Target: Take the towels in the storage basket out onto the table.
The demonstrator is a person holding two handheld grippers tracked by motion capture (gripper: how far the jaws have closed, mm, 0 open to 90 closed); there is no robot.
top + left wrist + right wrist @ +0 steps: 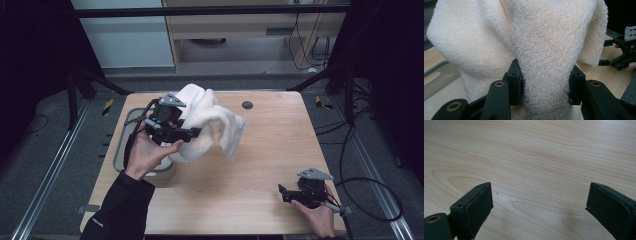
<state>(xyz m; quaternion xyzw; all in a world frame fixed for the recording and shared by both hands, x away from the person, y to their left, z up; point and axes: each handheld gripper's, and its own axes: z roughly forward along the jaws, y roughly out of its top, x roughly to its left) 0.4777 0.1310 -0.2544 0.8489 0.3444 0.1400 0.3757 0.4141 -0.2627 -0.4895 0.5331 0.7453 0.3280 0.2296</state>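
A cream terry towel [210, 122] hangs bunched in the air over the table's left half, held up by my left gripper [192, 134]. In the left gripper view a thick fold of the towel [544, 50] is pinched between the two black jaws, and my left gripper [545, 82] is shut on it. My right gripper [282, 192] rests low near the table's front right corner, held by a hand. In the right gripper view its jaws stand wide apart over bare wood, so my right gripper [539, 200] is open with nothing between them.
A grey bin [125, 132] stands at the table's left edge, partly under my left hand. The wooden table [270, 150] has a small dark round hole [247, 105] near its far edge. Black frame legs and cables surround the table on the floor.
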